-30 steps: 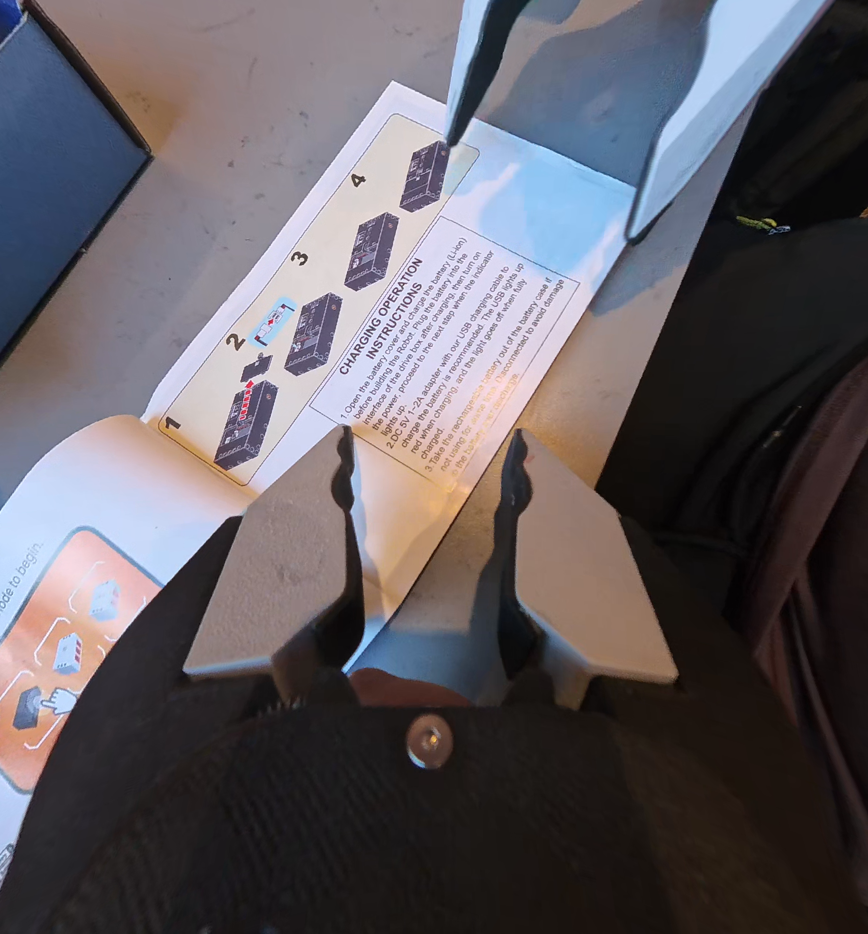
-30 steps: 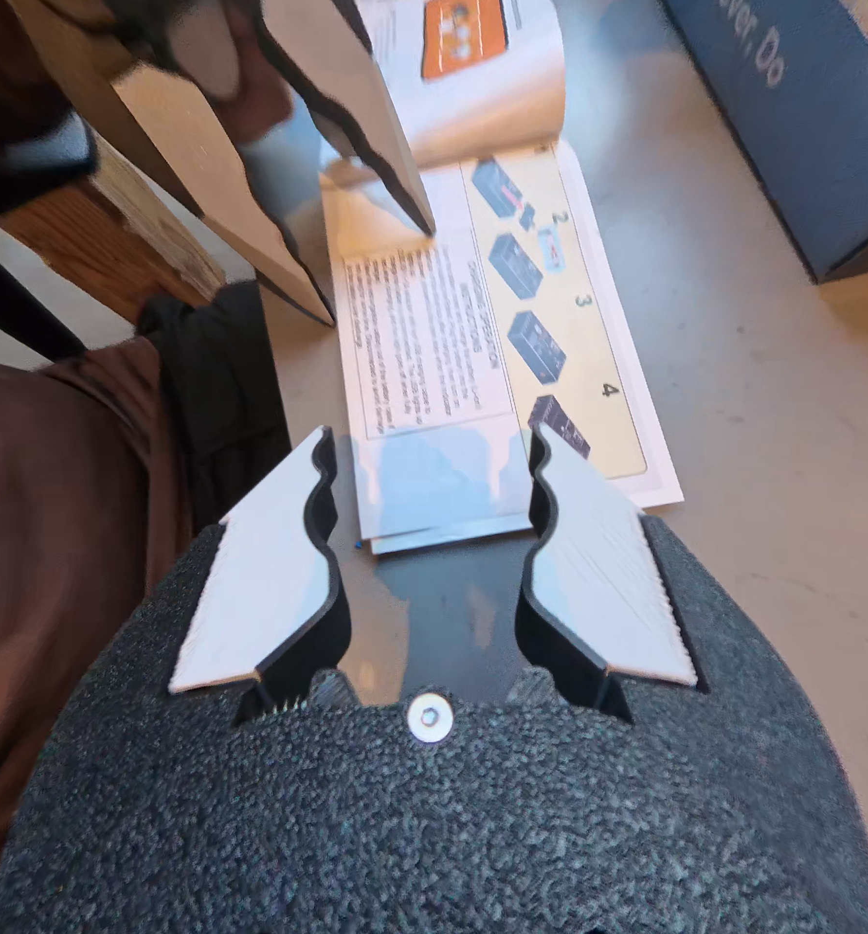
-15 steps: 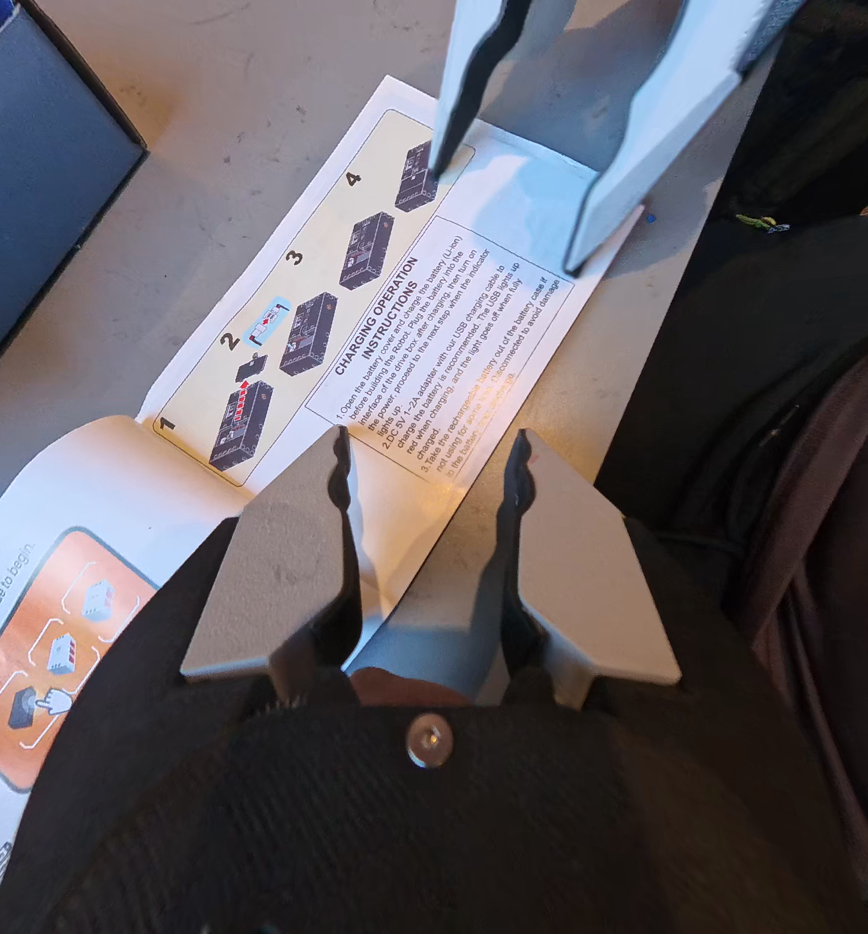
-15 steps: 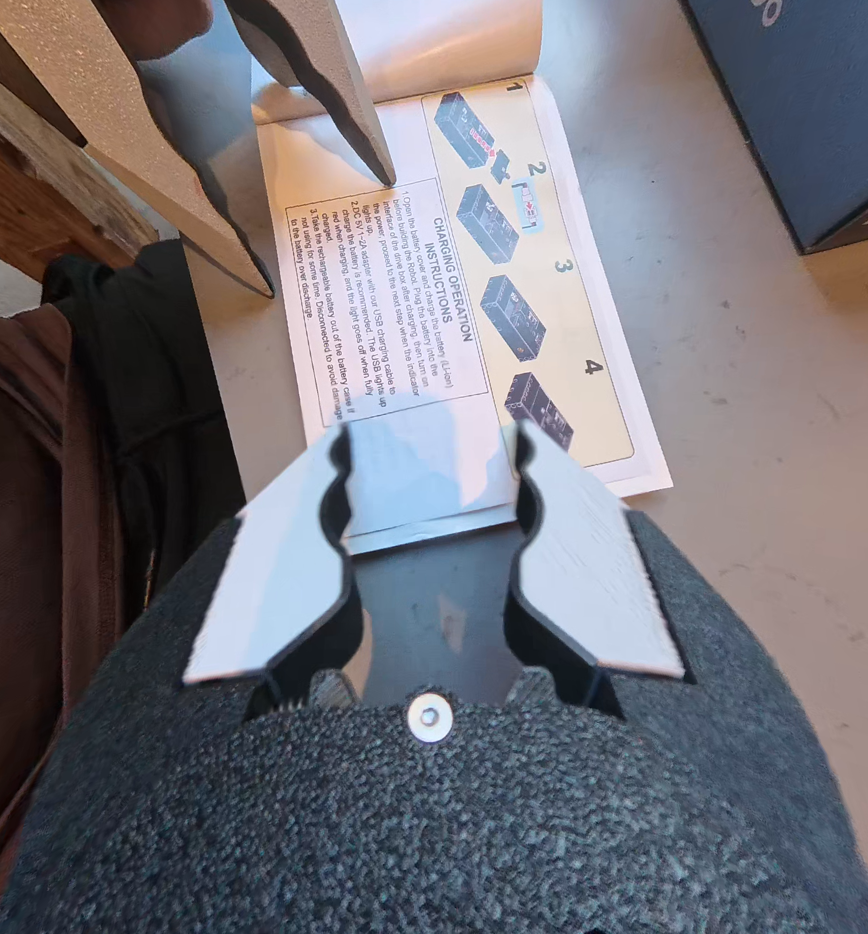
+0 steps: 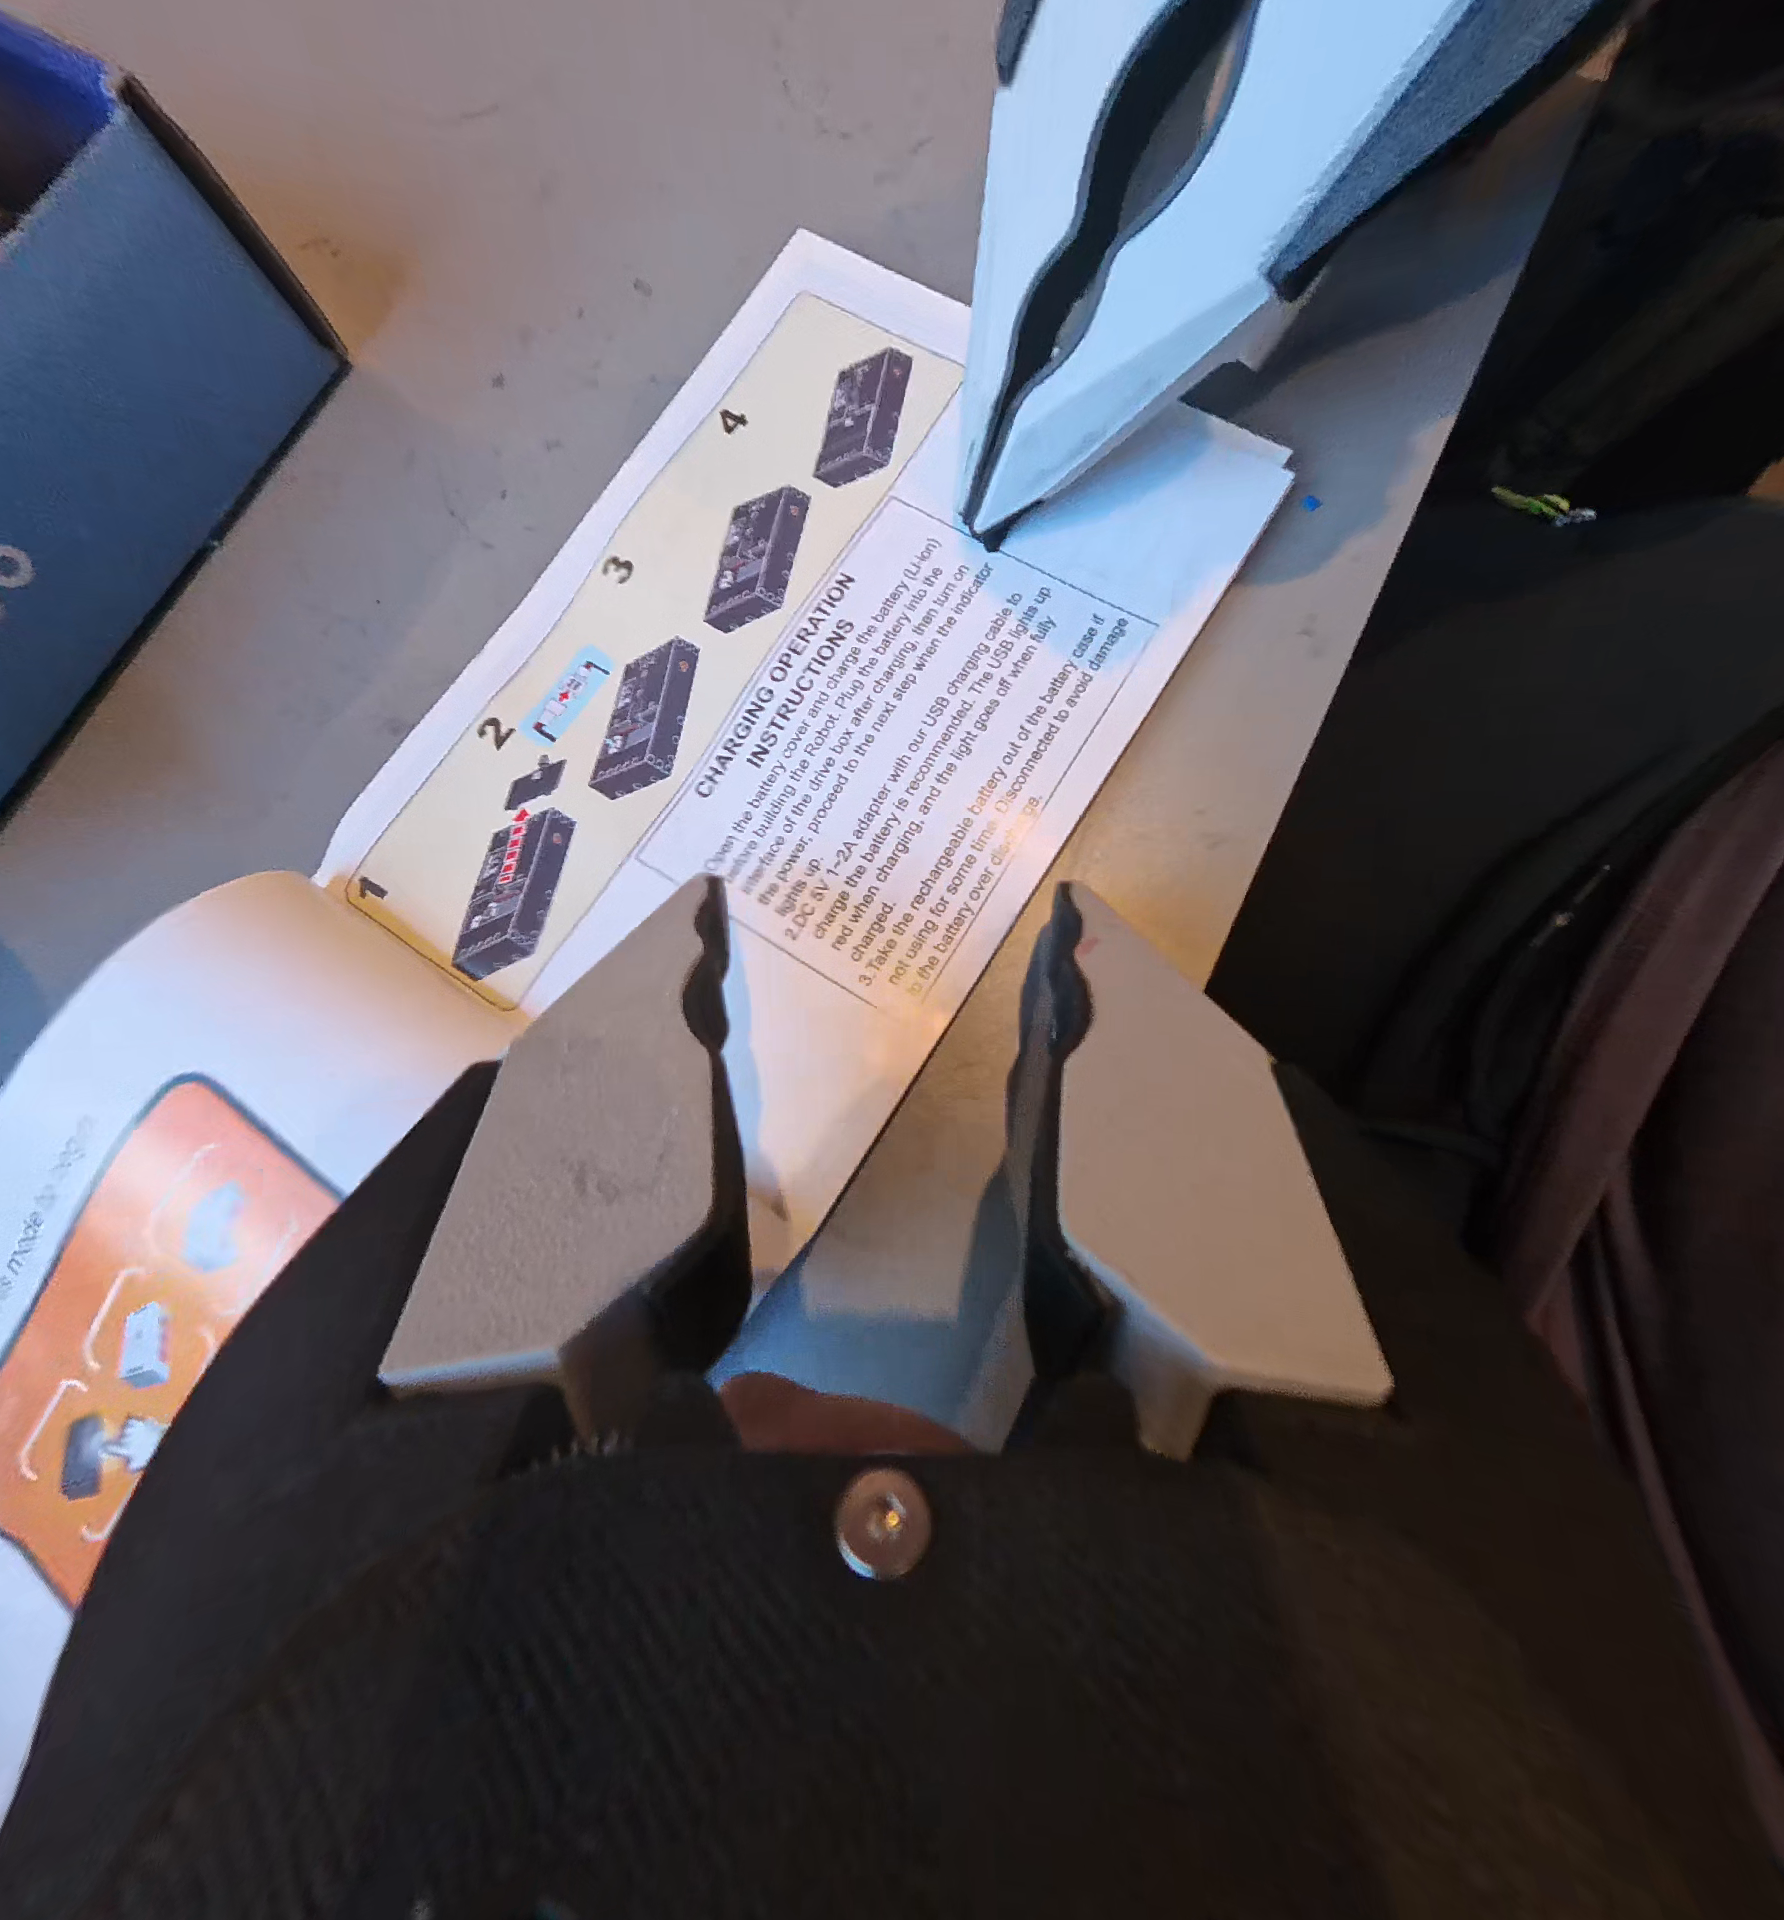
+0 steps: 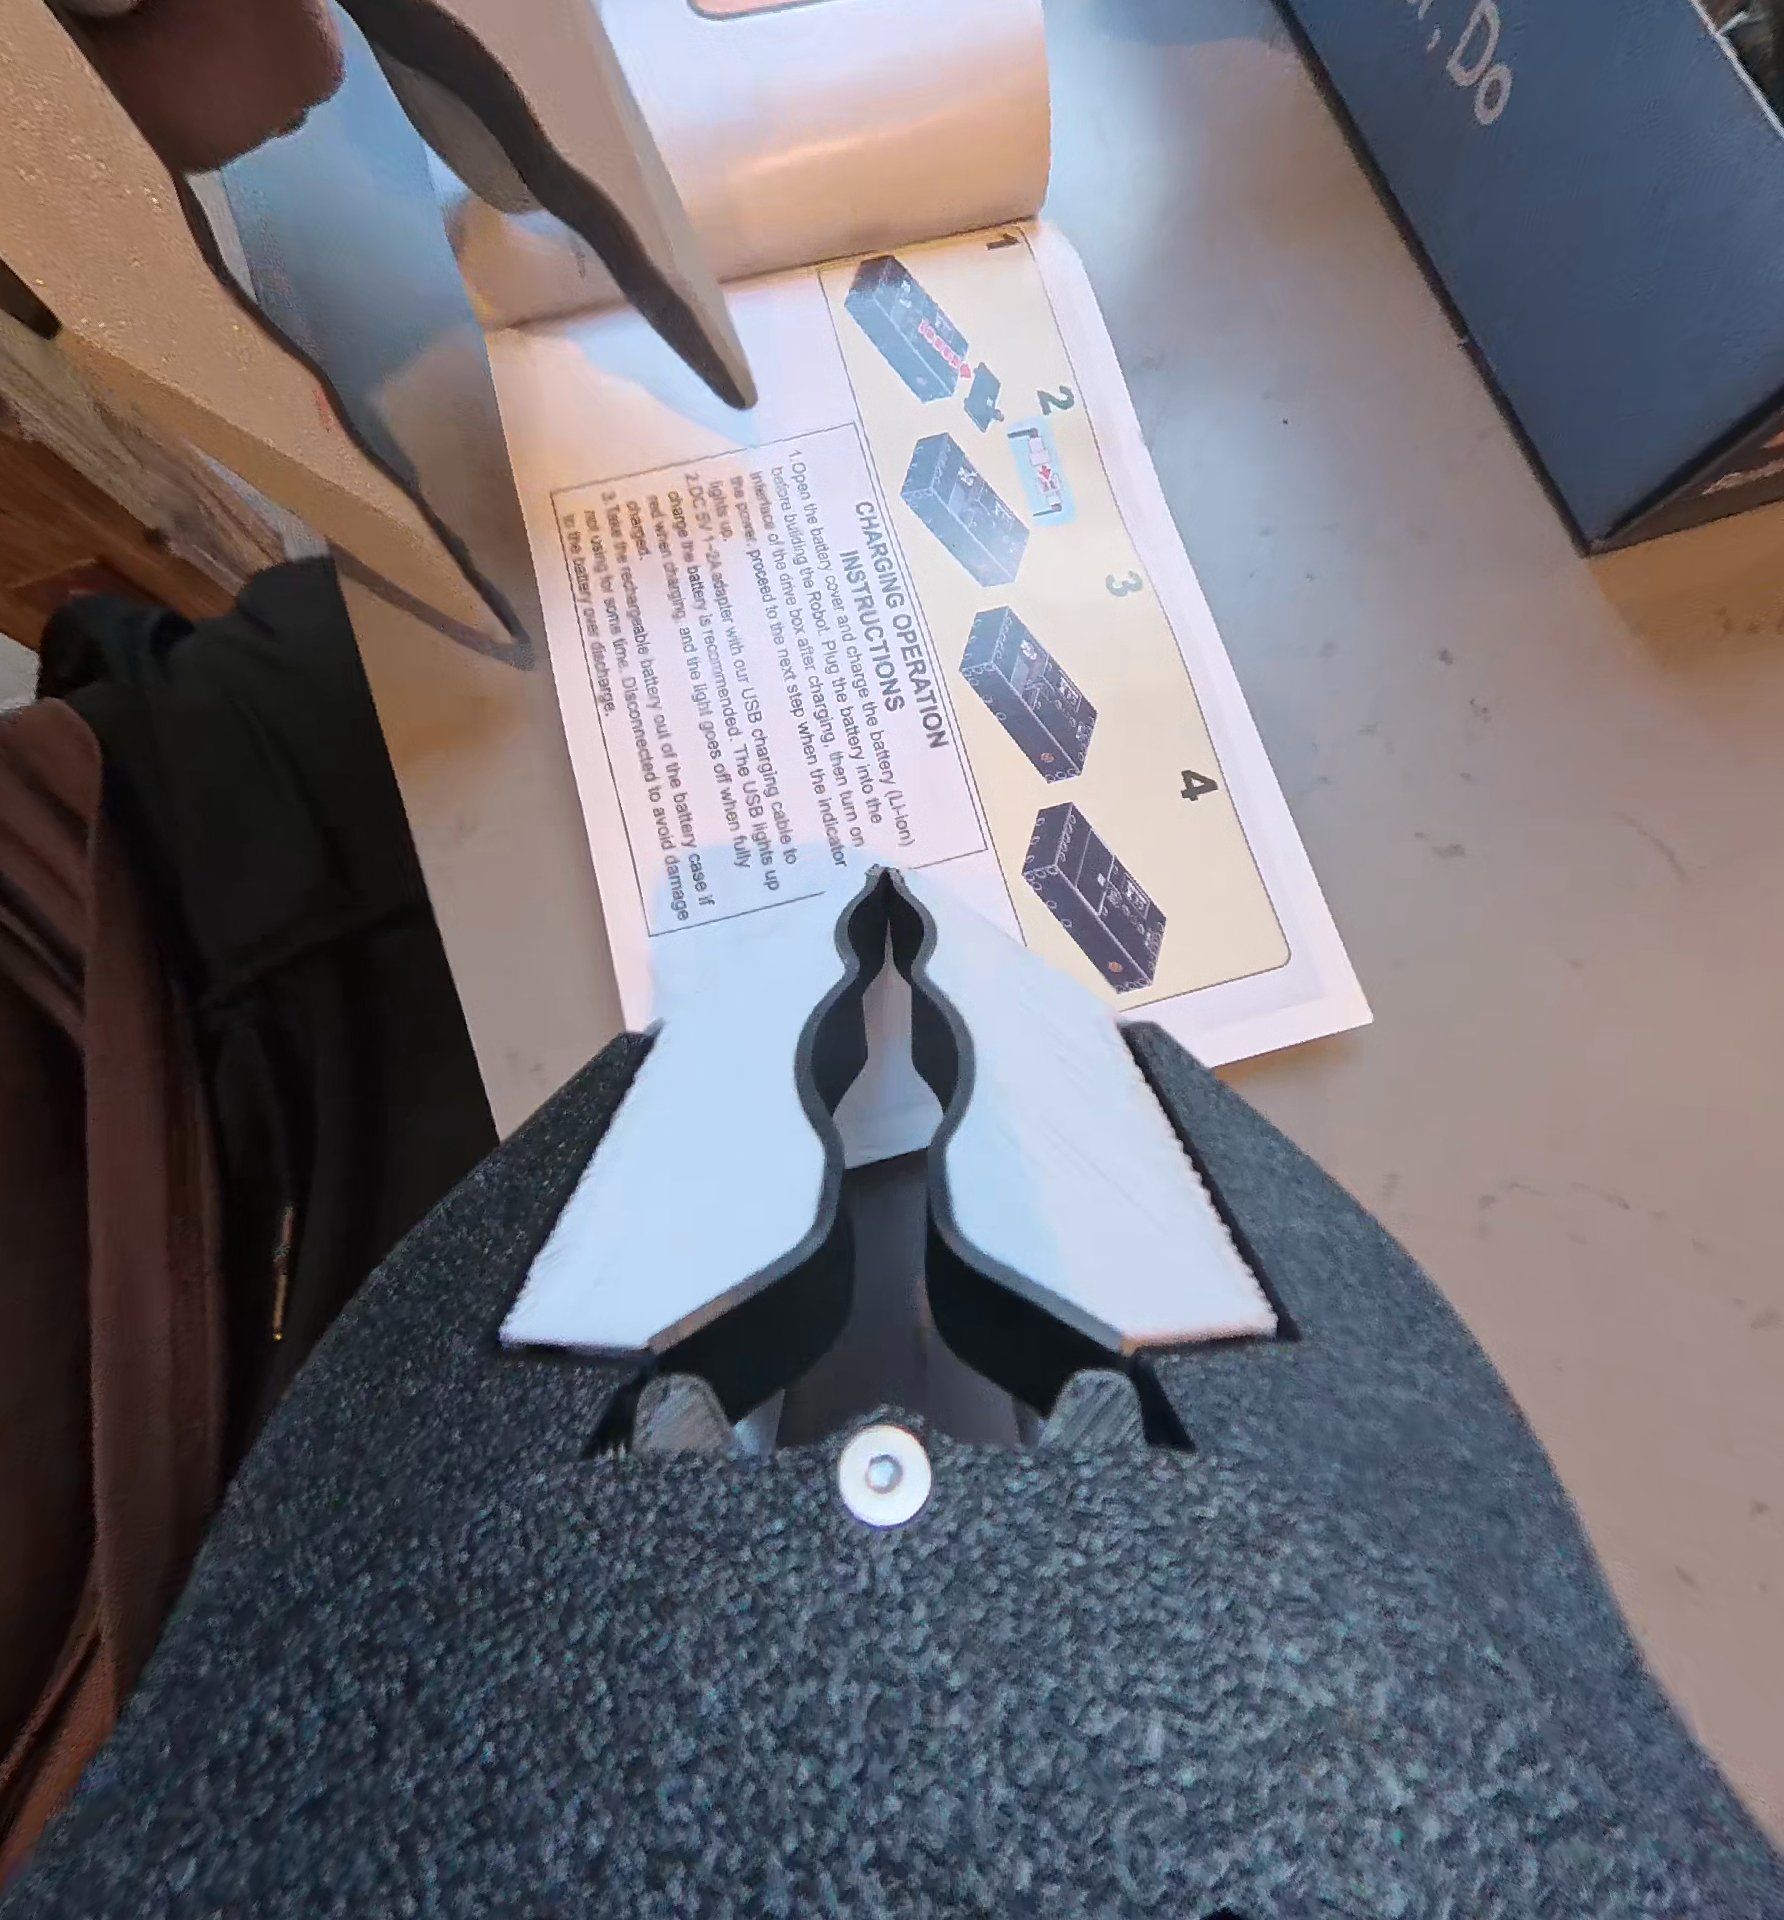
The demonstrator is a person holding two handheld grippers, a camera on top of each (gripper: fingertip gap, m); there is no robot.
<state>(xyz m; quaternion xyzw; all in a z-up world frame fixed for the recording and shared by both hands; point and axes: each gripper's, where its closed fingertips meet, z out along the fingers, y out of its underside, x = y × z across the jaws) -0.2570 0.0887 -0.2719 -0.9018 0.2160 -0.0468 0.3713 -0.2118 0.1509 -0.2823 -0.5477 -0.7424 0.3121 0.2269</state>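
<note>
Since 0.5 s ago the right gripper has gone from spread to clenched: grey fingers now meet at the tips, wavy black inner edges leaving only small gaps behind. Tips sit down on the near end of the white paper instruction booklet. Can't tell whether a sheet is nipped between them. The left wrist view shows the same closed point planted on the page by the corner of the text box.

The left gripper is released, jaws wide apart & holding nothing. It hovers over the booklet's fold end: one finger above the page, the other past its edge, over the table.

The booklet lies open & flat near the table edge. Open page: boxed block of small black print w/ a bold heading, beside it a pale yellow strip w/ four numbered drawings of a dark block-shaped unit. At the fold a curled page arches up, carrying an orange panel w/ small icons & a line of print.

Farther off, a dark blue cardboard box w/ pale lettering on its side stands apart from the booklet.

All on a grey, scuffed, speckled tabletop in warm, patchy light. Past the edge: black fabric, brown cloth, some bare wood.
</note>
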